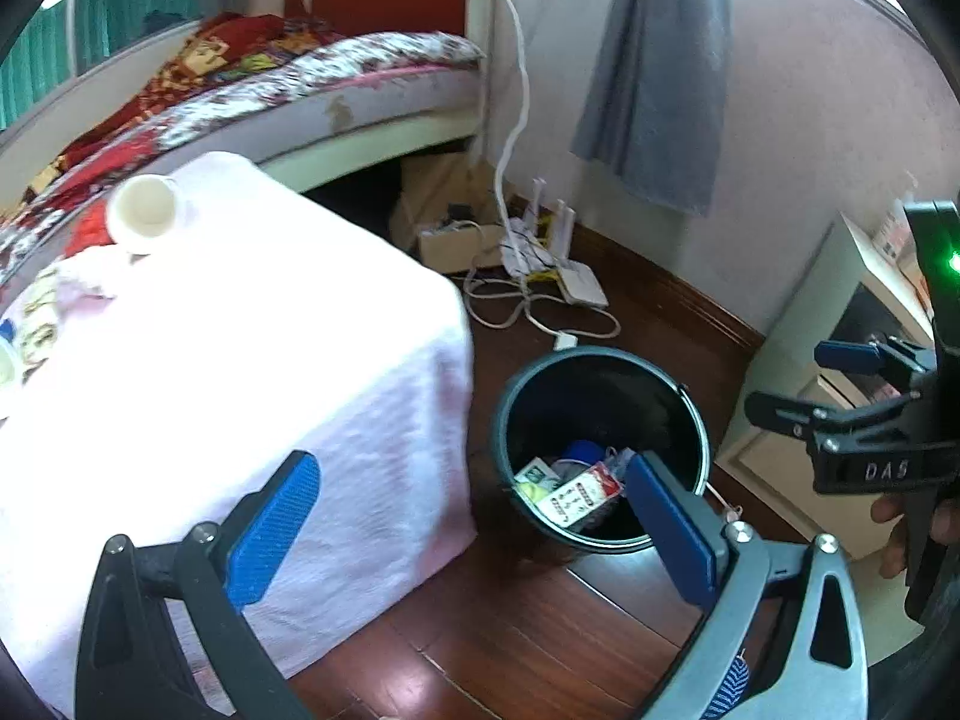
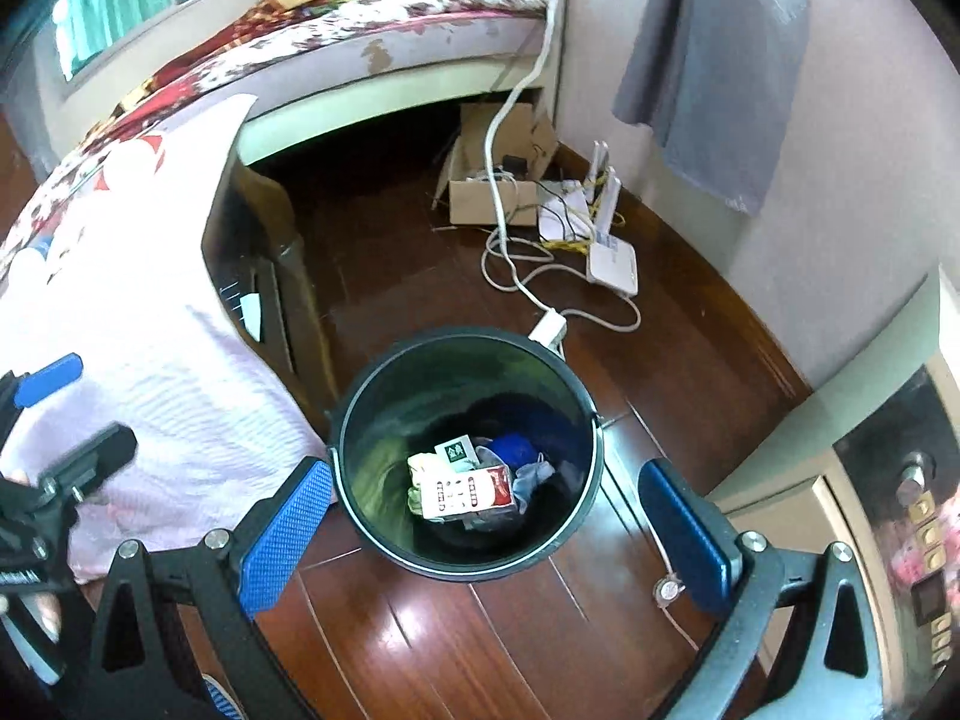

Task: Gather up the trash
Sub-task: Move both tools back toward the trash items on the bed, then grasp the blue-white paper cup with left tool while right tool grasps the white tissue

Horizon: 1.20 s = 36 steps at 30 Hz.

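A dark round bin (image 1: 600,360) (image 2: 360,420) stands on the wooden floor beside the cloth-covered table. Trash lies at its bottom: a red and white carton (image 2: 468,492) (image 1: 576,495), a green and white packet (image 2: 456,453) and crumpled blue and grey scraps. My right gripper (image 2: 486,531) hangs open above the bin's near rim, nothing between its blue pads. My left gripper (image 1: 474,528) is open too, straddling the table's corner and the bin, holding nothing. In the left wrist view the right gripper (image 1: 840,384) shows at the right edge. A white cup (image 1: 144,213) lies on the table.
A table under a pink cloth (image 1: 210,372) stands left of the bin, with small items at its far left. Behind are a bed (image 1: 336,84), a cardboard box (image 2: 486,192), routers and white cables (image 2: 600,240) on the floor. A cream cabinet (image 2: 840,480) stands right.
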Each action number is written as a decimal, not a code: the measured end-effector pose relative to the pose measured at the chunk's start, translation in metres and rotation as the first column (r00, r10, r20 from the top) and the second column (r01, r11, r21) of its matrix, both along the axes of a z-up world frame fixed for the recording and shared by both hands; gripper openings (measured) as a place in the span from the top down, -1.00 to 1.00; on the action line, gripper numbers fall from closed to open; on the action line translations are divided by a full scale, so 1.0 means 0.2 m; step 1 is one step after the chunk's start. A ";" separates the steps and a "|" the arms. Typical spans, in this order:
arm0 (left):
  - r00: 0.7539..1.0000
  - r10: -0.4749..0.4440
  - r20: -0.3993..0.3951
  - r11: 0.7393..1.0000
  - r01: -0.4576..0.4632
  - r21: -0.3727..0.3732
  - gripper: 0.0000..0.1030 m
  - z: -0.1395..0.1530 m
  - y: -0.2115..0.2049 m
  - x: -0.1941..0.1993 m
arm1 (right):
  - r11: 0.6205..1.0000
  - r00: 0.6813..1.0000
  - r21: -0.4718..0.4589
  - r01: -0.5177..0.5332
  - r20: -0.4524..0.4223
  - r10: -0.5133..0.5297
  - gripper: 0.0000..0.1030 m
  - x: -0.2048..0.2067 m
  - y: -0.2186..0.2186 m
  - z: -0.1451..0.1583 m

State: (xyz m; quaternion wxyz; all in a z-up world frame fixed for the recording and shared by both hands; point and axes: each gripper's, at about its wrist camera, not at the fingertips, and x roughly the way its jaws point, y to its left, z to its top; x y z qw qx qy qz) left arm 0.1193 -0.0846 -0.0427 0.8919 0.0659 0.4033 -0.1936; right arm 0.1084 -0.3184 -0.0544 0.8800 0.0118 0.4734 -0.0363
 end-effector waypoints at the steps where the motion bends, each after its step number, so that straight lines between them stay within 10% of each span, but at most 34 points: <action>1: 1.000 0.014 0.006 1.000 -0.014 0.001 -0.99 0.01 0.03 0.00 | 1.000 1.000 0.001 -0.014 0.008 0.014 -1.00 0.00 0.03 0.02; 18: 0.958 0.251 0.138 0.965 -0.259 0.047 -0.98 0.14 0.58 -0.02 | 0.973 0.964 0.051 -0.227 0.153 0.217 -1.00 0.20 0.62 0.22; 36: 0.820 0.567 0.085 0.824 -0.566 -0.037 -0.45 0.06 1.44 0.35 | 0.890 0.875 0.043 -0.454 0.207 0.437 -1.00 0.73 1.40 0.24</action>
